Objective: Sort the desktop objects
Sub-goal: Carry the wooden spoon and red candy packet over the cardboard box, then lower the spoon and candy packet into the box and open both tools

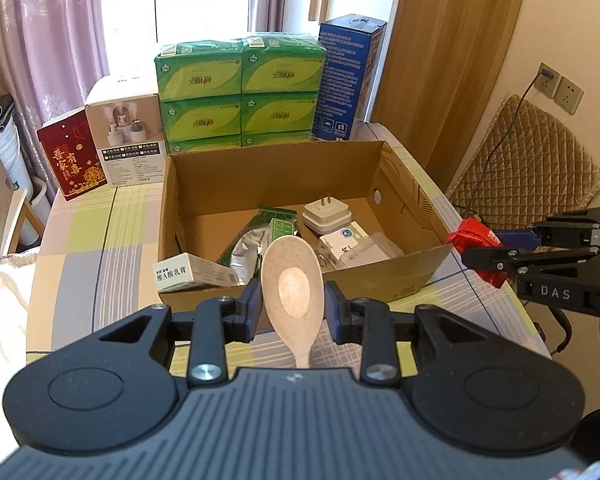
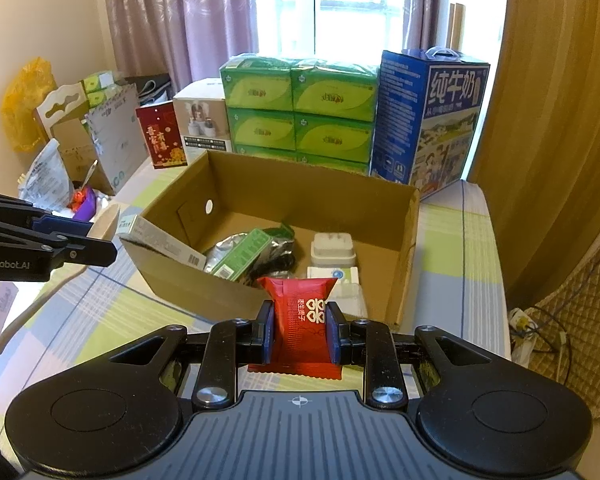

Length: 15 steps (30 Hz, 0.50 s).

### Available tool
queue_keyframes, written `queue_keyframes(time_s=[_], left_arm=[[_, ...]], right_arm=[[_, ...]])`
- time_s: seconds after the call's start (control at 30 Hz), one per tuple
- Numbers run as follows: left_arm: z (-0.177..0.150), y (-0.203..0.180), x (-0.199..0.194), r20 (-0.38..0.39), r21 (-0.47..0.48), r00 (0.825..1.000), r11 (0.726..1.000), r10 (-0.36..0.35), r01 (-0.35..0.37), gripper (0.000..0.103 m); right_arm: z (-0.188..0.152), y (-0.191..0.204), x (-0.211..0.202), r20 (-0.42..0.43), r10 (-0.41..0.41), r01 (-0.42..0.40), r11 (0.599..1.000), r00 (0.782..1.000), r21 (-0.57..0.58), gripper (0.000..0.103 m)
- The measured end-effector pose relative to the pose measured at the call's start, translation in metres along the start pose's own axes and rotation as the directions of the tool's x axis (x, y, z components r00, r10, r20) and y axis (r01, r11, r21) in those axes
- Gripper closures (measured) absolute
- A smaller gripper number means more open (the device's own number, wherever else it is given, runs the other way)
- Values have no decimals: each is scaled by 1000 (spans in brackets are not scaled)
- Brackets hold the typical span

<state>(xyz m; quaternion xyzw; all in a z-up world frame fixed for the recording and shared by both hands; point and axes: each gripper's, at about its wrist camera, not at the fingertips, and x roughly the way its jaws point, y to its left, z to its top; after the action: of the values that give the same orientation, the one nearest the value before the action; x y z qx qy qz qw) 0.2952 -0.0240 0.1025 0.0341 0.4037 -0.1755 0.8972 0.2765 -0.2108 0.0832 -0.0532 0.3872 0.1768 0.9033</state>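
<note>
My left gripper is shut on a beige speckled spoon, bowl up, held just before the near wall of the open cardboard box. My right gripper is shut on a red snack packet with white print, also held in front of the box. In the left wrist view the right gripper shows at the right edge with the red packet. The left gripper shows at the left of the right wrist view. Inside the box lie a white plug adapter, a silver pouch, green packets and a white carton.
Behind the box stand stacked green tissue packs, a blue milk carton, a white appliance box and a red card box. The checked tablecloth covers the table. A quilted chair stands to the right; clutter sits far left.
</note>
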Motion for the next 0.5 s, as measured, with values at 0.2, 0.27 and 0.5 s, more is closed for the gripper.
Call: queue_keyframes(time_s=[0.2, 0.27, 0.5], left_arm=[[7, 8, 9, -26, -7, 1000, 1000, -5, 5, 76], [10, 11, 11, -31, -12, 1000, 1000, -6, 6, 76], [25, 20, 21, -43, -12, 999, 1000, 8, -9, 76]], right_arm=[[9, -4, 7, -16, -3, 3, 1000, 1000, -14, 80], [12, -5, 8, -21, -2, 2, 1000, 1000, -17, 80], [26, -8, 18, -32, -7, 6, 1000, 999, -30, 80]])
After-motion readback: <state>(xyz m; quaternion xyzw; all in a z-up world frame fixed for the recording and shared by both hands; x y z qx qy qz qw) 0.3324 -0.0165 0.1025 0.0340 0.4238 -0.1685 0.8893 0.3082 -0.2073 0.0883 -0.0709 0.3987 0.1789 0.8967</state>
